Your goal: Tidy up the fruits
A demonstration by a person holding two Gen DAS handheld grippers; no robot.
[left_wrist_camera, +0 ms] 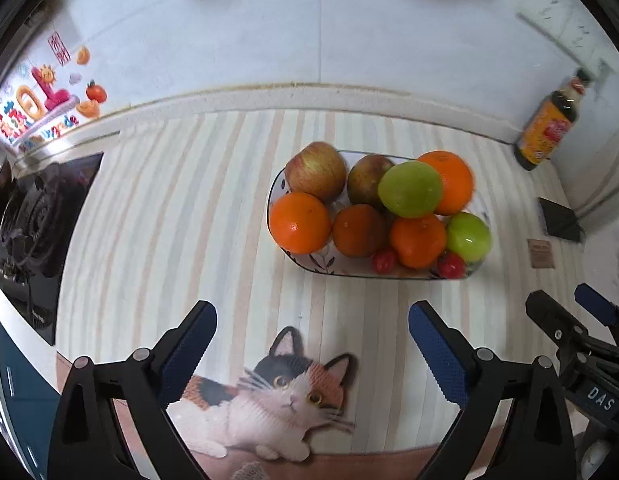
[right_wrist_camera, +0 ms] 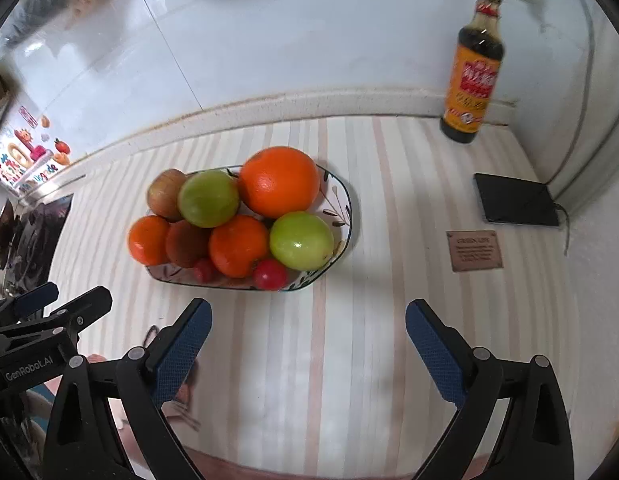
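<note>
A patterned oval plate [left_wrist_camera: 321, 266] [right_wrist_camera: 341, 200] on the striped mat holds several piled fruits: oranges [left_wrist_camera: 299, 222] [right_wrist_camera: 279, 180], green fruits [left_wrist_camera: 411, 189] [right_wrist_camera: 301, 240], reddish apples [left_wrist_camera: 315, 170] [right_wrist_camera: 165, 194] and two small red fruits [left_wrist_camera: 451, 265] [right_wrist_camera: 269, 274]. My left gripper [left_wrist_camera: 311, 334] is open and empty, hovering in front of the plate. My right gripper [right_wrist_camera: 309, 330] is open and empty, also in front of the plate; it shows at the right edge of the left wrist view [left_wrist_camera: 565, 312].
A dark sauce bottle [left_wrist_camera: 549, 124] [right_wrist_camera: 471, 80] stands at the back right by the wall. A black notebook [right_wrist_camera: 515, 200] and a small brown card [right_wrist_camera: 474, 250] lie to the right. A gas stove [left_wrist_camera: 33, 220] is at the left. A cat picture [left_wrist_camera: 269, 392] is printed on the mat.
</note>
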